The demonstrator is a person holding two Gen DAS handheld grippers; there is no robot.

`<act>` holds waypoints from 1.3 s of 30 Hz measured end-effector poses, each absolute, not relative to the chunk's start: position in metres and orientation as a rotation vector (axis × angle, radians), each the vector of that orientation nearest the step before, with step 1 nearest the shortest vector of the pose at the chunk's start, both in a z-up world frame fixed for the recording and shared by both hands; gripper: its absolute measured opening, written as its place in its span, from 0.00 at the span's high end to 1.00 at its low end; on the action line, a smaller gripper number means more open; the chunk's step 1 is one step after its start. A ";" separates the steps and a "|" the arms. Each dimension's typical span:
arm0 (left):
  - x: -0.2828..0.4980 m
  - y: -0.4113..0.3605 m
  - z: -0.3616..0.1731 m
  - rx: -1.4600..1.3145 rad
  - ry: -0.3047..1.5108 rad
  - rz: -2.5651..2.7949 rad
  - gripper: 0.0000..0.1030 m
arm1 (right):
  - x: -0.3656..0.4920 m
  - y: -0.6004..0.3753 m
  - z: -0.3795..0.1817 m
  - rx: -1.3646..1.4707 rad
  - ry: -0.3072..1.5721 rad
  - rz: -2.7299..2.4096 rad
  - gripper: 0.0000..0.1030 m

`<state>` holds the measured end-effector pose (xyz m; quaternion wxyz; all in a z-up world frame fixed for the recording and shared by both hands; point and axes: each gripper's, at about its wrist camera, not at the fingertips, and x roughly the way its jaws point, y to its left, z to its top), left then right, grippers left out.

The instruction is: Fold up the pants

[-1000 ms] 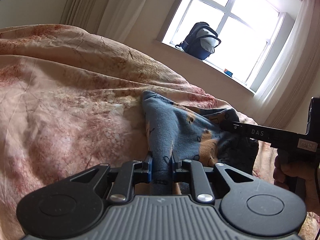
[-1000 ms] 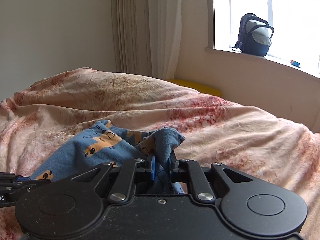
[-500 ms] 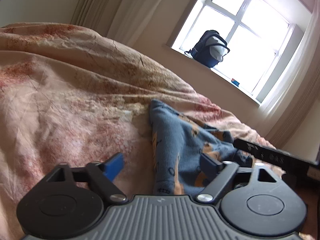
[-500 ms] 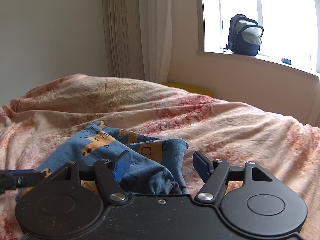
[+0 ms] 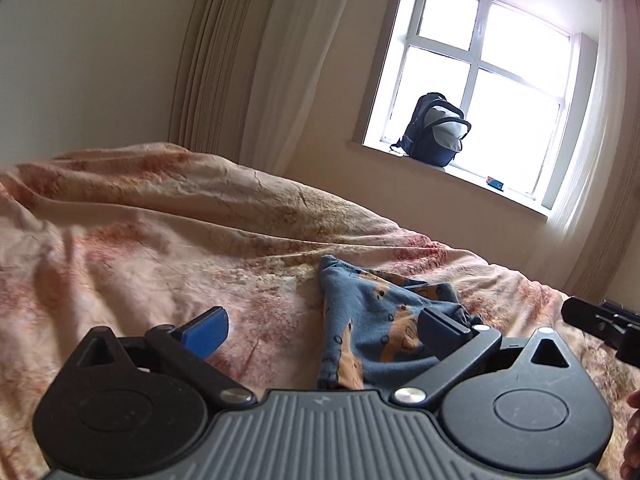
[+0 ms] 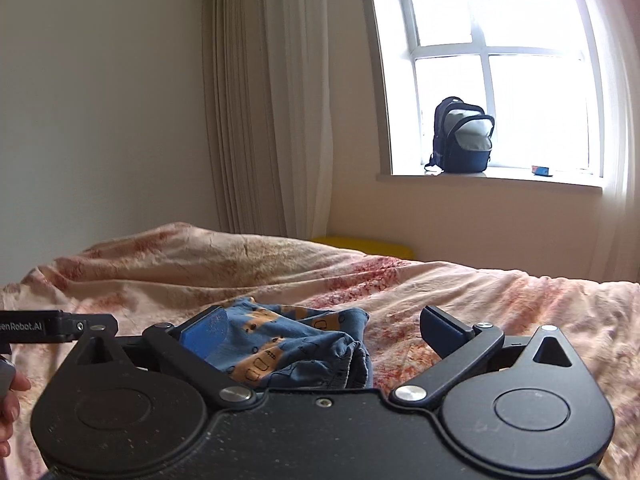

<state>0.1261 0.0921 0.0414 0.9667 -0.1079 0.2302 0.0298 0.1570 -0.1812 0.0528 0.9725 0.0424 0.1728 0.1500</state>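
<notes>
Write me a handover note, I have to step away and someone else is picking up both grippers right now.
Left gripper: open, holding nothing.
Right gripper: open, holding nothing.
Pants: blue with orange print, lying bunched on the bedspread just ahead of both grippers, apart from the fingers.
Done: some folding, judging by the compact bundle; how neat, I cannot tell.
Left: check the fold, regrip and tidy if needed.

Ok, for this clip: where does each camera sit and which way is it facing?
Left wrist: on the left gripper, open, low over the bed, facing the pants and window; the right gripper's tip enters at right.
Right wrist: on the right gripper, open, facing the pants and window wall; the left gripper and a hand show at left.
Shared: pants, bed, backpack on the sill.
</notes>
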 end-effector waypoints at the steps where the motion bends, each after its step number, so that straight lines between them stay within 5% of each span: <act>1: 0.116 0.089 0.043 -0.208 0.464 0.065 0.00 | 0.148 -0.184 0.055 0.093 0.349 0.305 0.01; 14: 0.048 0.064 0.017 -0.117 0.510 0.106 0.00 | 0.056 -0.202 0.038 0.075 0.351 0.251 0.01; 39: 0.050 0.054 0.009 -0.027 0.555 0.141 0.00 | 0.063 -0.199 0.017 0.070 0.417 0.266 0.01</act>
